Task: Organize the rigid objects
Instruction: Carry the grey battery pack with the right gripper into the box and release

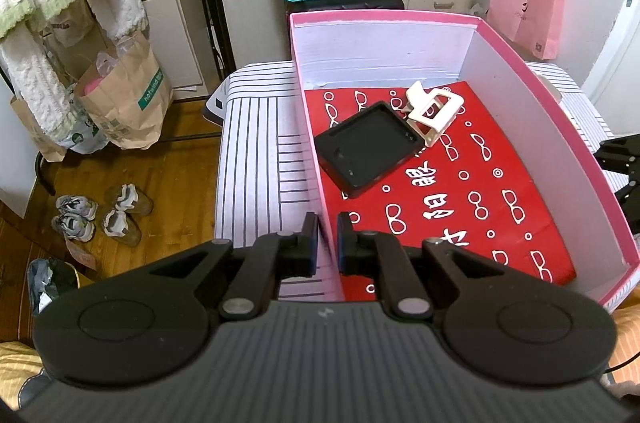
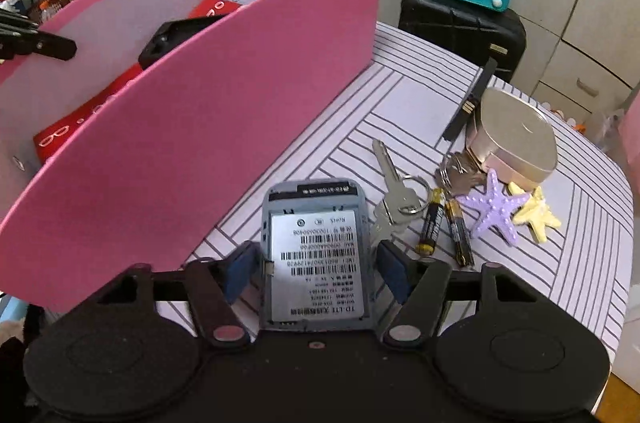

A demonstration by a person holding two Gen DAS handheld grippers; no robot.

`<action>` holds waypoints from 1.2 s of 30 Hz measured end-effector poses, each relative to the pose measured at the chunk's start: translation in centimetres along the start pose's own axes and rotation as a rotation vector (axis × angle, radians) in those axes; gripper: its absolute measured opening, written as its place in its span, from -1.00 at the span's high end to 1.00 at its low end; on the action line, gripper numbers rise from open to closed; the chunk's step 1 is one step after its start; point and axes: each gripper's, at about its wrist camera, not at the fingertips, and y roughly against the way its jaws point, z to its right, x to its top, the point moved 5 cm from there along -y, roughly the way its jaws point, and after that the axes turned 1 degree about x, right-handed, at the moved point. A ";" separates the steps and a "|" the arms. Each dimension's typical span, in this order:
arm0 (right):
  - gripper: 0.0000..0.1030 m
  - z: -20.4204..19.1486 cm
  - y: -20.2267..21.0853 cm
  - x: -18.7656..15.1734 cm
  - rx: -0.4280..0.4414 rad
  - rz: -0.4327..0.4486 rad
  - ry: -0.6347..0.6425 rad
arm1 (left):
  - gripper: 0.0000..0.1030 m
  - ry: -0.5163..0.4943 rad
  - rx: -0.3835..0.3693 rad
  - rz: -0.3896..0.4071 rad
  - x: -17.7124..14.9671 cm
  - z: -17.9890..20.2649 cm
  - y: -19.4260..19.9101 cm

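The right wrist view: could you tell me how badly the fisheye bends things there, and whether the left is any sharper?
Right wrist view: the pink box wall bows into a strong curve, and the device label stays readable. Left wrist view: equally sharp, box rim curving outward.

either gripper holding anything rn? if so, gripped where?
Left gripper is clamped on the near left wall of the pink box. Right gripper brackets the grey phone, back cover off, by its long side edges; whether the pads touch cannot be told.
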 end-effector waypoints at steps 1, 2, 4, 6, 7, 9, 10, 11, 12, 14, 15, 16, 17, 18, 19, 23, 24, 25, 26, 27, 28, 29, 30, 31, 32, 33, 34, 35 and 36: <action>-0.26 0.0 0.1 0.0 -0.011 -0.007 0.001 | 0.83 -0.001 0.002 -0.001 0.0 0.0 0.0; -0.26 0.1 0.4 0.1 -0.014 0.001 -0.003 | 0.83 0.000 0.000 -0.001 0.0 0.0 0.0; -0.25 0.3 1.3 0.4 -0.009 0.029 -0.018 | 0.83 -0.003 -0.003 -0.001 0.0 0.0 0.0; -0.25 0.6 2.4 0.7 -0.011 0.058 -0.035 | 0.83 -0.001 -0.004 -0.001 0.0 0.0 0.0; -0.26 0.8 3.0 0.8 -0.011 0.071 -0.044 | 0.83 0.003 -0.006 -0.001 0.0 0.0 -0.1; -0.26 1.0 4.1 1.1 -0.014 0.098 -0.060 | 0.83 0.008 -0.010 -0.002 0.0 0.0 -0.1; -0.26 1.1 4.7 1.3 -0.016 0.115 -0.071 | 0.83 0.007 -0.009 -0.001 0.0 0.0 -0.1; -0.26 1.0 5.4 1.5 -0.012 0.131 -0.075 | 0.83 0.006 -0.008 -0.002 0.0 0.0 -0.1; -0.26 1.0 6.0 1.8 -0.008 0.150 -0.081 | 0.82 0.006 -0.010 -0.002 0.0 0.0 -0.1; -0.26 0.9 7.4 2.6 0.003 0.188 -0.077 | 0.82 0.007 -0.011 -0.002 0.0 0.1 -0.2; -0.26 0.9 8.0 3.1 0.011 0.210 -0.074 | 0.82 0.010 -0.012 -0.003 0.0 0.1 -0.2; -0.26 0.5 8.8 3.7 0.022 0.231 -0.068 | 0.82 0.010 -0.013 -0.002 0.0 0.1 -0.2; -0.26 0.2 9.3 4.4 0.038 0.248 -0.060 | 0.82 0.008 -0.013 -0.002 0.0 0.1 -0.2; -0.26 -0.2 9.8 4.9 0.053 0.263 -0.053 | 0.82 0.009 -0.014 -0.001 0.0 0.1 -0.2; -0.26 -0.7 10.3 5.6 0.073 0.275 -0.041 | 0.82 0.010 -0.016 -0.001 0.0 0.1 -0.2; -0.26 -3.1 10.6 7.9 0.167 0.279 0.016 | 0.81 0.019 -0.025 0.001 -0.1 0.1 -0.2; -0.26 -3.9 10.3 8.4 0.186 0.269 0.033 | 0.81 0.022 -0.028 0.001 -0.1 0.1 -0.2; -0.26 -4.8 9.7 8.9 0.202 0.253 0.060 | 0.81 0.023 -0.031 0.001 -0.1 0.1 -0.2; -0.26 -5.7 8.9 9.4 0.212 0.233 0.090 | 0.81 0.023 -0.034 0.001 -0.1 0.0 -0.2; -0.26 -6.5 8.3 9.7 0.219 0.215 0.112 | 0.80 0.023 -0.038 0.001 -0.1 0.0 -0.2; -0.26 -7.5 7.3 10.0 0.228 0.183 0.140 | 0.80 0.024 -0.041 0.001 -0.1 -0.1 -0.2; -0.26 -8.3 6.3 10.3 0.235 0.150 0.168 | 0.80 0.024 -0.043 0.000 -0.1 -0.1 -0.1; -0.26 -9.3 5.0 10.6 0.241 0.106 0.203 | 0.80 0.022 -0.045 0.000 -0.1 -0.1 -0.1; -0.26 -9.9 4.0 10.4 0.241 0.075 0.227 | 0.80 0.019 -0.046 0.000 0.0 -0.1 -0.1; -0.26 -10.6 2.9 10.5 0.240 0.039 0.253 | 0.80 0.015 -0.048 0.002 -0.1 -0.1 -0.1; -0.26 -11.3 1.7 10.7 0.238 -0.001 0.281 | 0.79 0.010 -0.050 0.003 -0.1 -0.2 -0.1; -0.26 -11.8 0.8 10.8 0.237 -0.031 0.302 | 0.79 0.009 -0.054 0.004 -0.1 -0.2 -0.1; -0.26 -12.0 0.1 10.8 0.238 -0.061 0.324 | 0.78 0.009 -0.058 0.004 -0.1 -0.3 -0.1; -0.26 -12.5 -0.8 10.9 0.241 -0.091 0.347 | 0.78 0.010 -0.063 0.004 -0.1 -0.3 -0.1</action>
